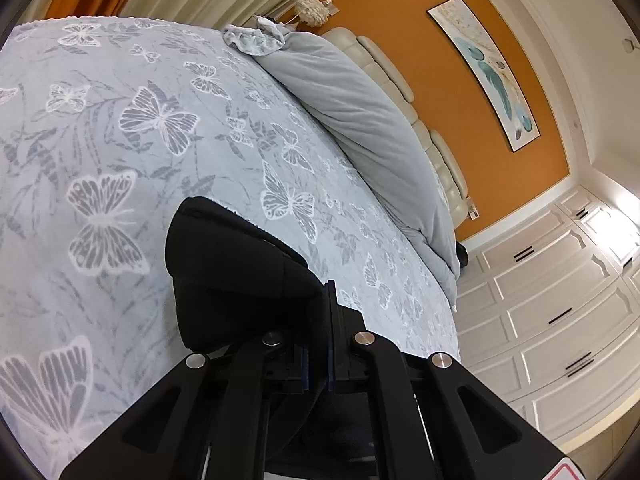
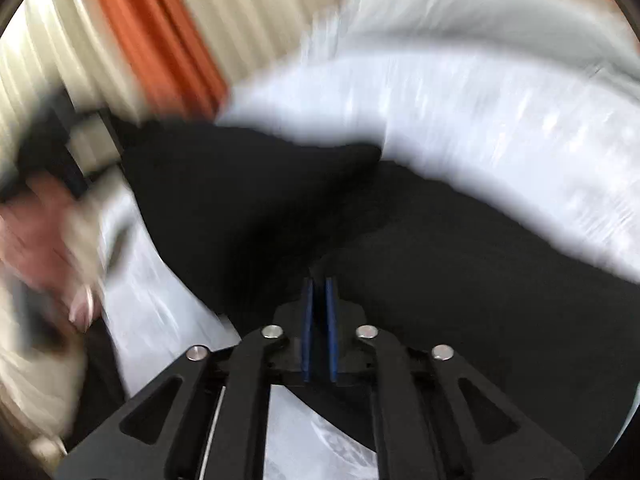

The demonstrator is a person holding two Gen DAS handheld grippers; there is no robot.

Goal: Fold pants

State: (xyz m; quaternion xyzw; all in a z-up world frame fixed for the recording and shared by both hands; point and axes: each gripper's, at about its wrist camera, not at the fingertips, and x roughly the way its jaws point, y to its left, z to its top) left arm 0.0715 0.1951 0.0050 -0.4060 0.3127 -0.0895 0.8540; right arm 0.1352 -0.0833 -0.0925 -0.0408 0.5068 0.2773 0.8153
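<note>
The black pants (image 1: 236, 264) hang bunched from my left gripper (image 1: 320, 292), which is shut on a fold of them above the butterfly-print bedspread (image 1: 120, 128). In the right wrist view, which is blurred by motion, the black pants (image 2: 420, 248) spread across the bedspread (image 2: 500, 120) and my right gripper (image 2: 319, 284) is shut on their near edge, blue pads pressed together. The person's left hand (image 2: 44, 240) with the other gripper shows as a blur at the left.
A rolled grey duvet (image 1: 360, 120) lies along the bed's far side by a cream padded headboard (image 1: 440, 148). A crumpled cloth (image 1: 256, 38) sits at the bed's far corner. White cabinet doors (image 1: 560, 300) stand at the right. Orange and cream curtains (image 2: 160, 40) hang behind.
</note>
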